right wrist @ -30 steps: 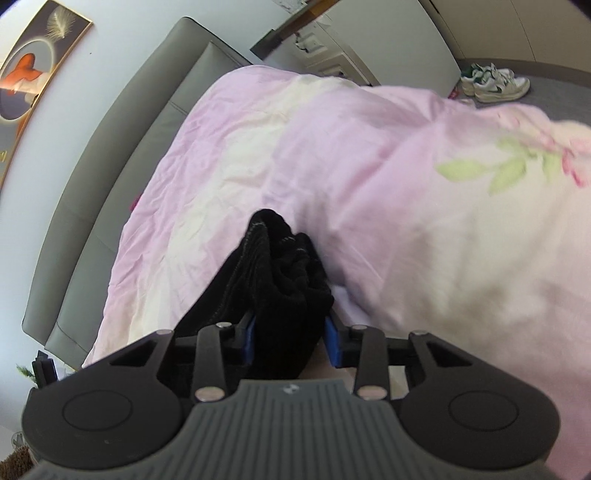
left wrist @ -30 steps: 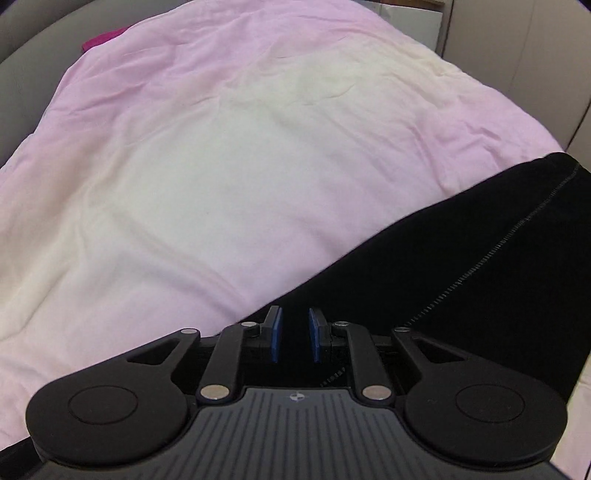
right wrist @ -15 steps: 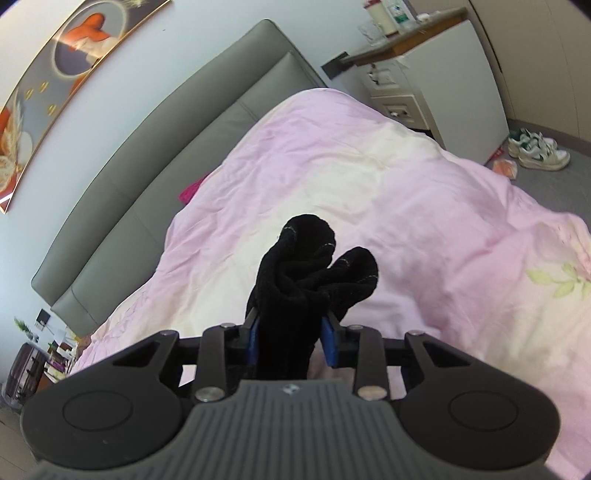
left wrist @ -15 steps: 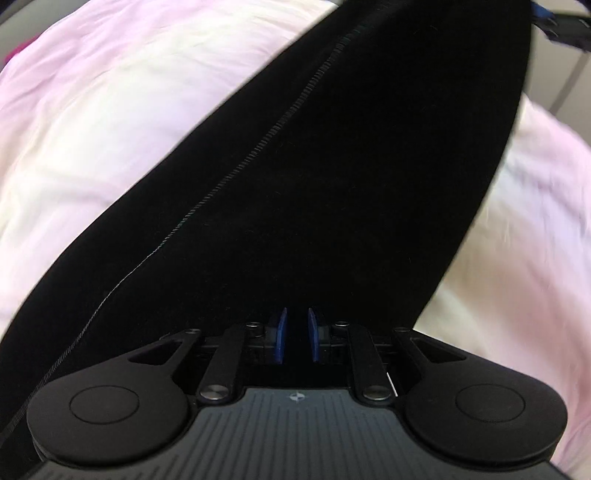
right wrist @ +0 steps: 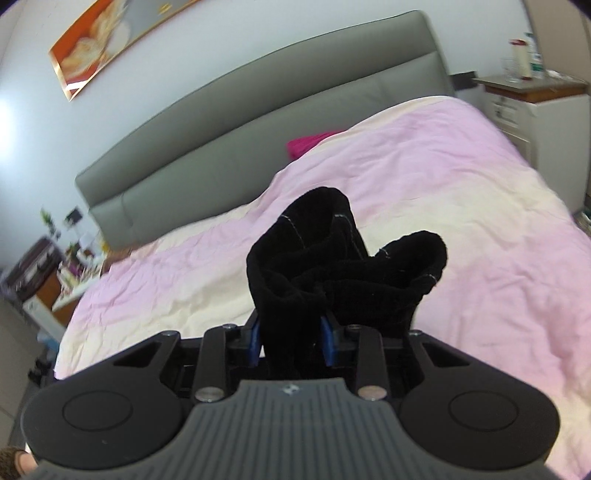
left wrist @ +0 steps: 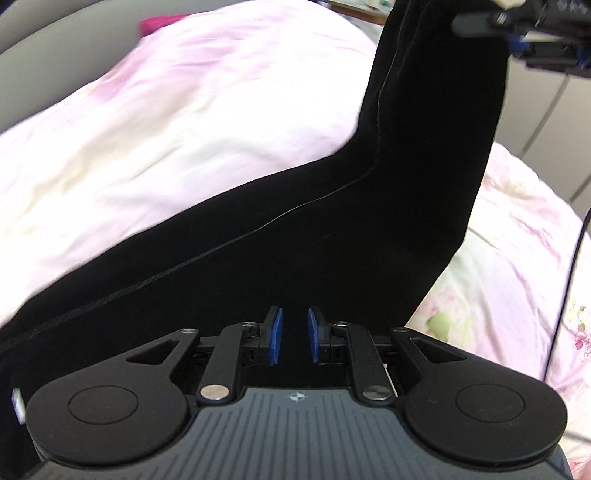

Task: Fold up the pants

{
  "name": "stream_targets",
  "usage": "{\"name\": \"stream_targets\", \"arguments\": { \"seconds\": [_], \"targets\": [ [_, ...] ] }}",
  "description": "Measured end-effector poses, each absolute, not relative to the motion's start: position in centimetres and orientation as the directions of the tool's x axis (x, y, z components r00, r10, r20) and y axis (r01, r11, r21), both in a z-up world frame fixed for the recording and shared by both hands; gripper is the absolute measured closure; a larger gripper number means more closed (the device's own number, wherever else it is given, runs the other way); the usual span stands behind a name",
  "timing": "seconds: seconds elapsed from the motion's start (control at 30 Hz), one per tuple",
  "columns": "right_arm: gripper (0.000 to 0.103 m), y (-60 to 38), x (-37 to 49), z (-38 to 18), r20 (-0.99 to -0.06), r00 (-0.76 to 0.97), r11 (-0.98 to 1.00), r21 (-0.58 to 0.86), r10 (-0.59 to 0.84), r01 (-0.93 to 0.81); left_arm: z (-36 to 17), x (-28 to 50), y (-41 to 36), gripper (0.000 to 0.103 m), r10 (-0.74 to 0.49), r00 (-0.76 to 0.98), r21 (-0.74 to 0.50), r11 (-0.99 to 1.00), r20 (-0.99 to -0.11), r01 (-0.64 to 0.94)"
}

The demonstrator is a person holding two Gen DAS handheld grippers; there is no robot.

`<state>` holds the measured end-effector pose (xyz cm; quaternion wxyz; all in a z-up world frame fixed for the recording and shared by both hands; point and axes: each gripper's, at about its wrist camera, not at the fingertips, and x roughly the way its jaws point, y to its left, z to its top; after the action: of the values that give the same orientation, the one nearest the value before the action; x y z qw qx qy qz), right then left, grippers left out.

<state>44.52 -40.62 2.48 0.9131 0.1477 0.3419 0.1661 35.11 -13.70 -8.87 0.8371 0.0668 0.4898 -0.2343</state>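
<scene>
The black pants (left wrist: 332, 240) hang stretched over a pink and cream duvet (left wrist: 184, 122). My left gripper (left wrist: 294, 334) is shut on one part of the pants, with black cloth between its blue pads. The cloth rises to the upper right, where my right gripper (left wrist: 517, 33) holds it high. In the right wrist view my right gripper (right wrist: 291, 341) is shut on a bunched end of the pants (right wrist: 332, 262), which sticks up past its fingers above the duvet (right wrist: 443, 184).
A grey padded headboard (right wrist: 258, 122) runs along the far side of the bed. A magenta item (right wrist: 310, 142) lies near it. A white nightstand (right wrist: 532, 107) with bottles stands at the right. Cluttered furniture (right wrist: 48, 269) stands at the left.
Both grippers have risen with the pants. The right gripper has tilted up toward the headboard. The cloth now bends upward to the right gripper instead of running straight.
</scene>
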Motion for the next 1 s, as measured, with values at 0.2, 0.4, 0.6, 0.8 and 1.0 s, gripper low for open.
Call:
{"name": "stream_targets", "arguments": {
  "seconds": [0.2, 0.4, 0.6, 0.8, 1.0],
  "targets": [
    [0.075, -28.0, 44.5, -2.6, -0.658, 0.617, 0.902, 0.310, 0.432, -0.301, -10.7, 32.8, -5.7, 0.085, -0.315, 0.430, -0.182, 0.929, -0.846, 0.322],
    [0.075, -18.6, 43.5, -12.4, -0.767, 0.491, 0.895, 0.242, 0.413, -0.375, -12.8, 32.9, -0.4, 0.085, -0.307, 0.434, -0.230, 0.948, -0.847, 0.221],
    [0.054, -15.4, 41.6, -16.8, -0.826, 0.419, 0.882, 0.182, 0.377, -0.435, -14.1, 33.4, 1.6, 0.084, -0.341, 0.444, -0.298, 0.940, -0.829, 0.166],
    [0.053, -16.9, 40.4, -13.7, -0.789, 0.397, 0.840, 0.260, 0.469, -0.476, -14.6, 34.6, 1.5, 0.083, -0.373, 0.474, -0.345, 0.927, -0.797, 0.149],
    [0.053, -16.7, 44.1, -14.9, -0.804, 0.420, 0.881, 0.253, 0.421, -0.399, -15.4, 35.1, 1.7, 0.083, -0.376, 0.479, -0.367, 0.923, -0.793, 0.117]
  ]
}}
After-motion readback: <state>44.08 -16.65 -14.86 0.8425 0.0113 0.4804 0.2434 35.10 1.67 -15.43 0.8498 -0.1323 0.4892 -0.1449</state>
